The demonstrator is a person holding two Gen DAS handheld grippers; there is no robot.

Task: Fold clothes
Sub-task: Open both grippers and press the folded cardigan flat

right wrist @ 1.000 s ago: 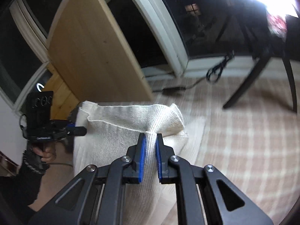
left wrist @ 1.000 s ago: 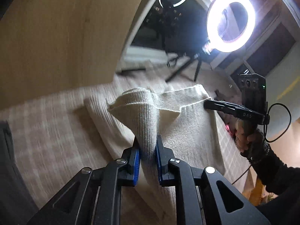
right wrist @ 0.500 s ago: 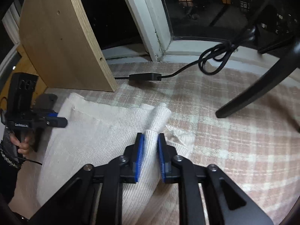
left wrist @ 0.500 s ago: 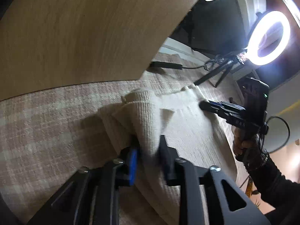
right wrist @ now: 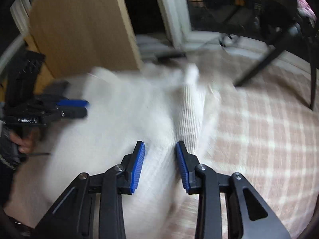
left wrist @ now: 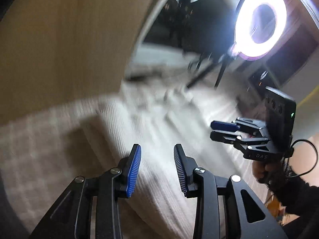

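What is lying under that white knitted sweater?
The sweater lies on a pink checked rug, which shows around its edges. Whatever sits directly beneath the cloth is covered.

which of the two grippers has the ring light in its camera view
The left gripper: its view shows the glowing ring light on a tripod. The right gripper faces the wooden board and dark window instead.
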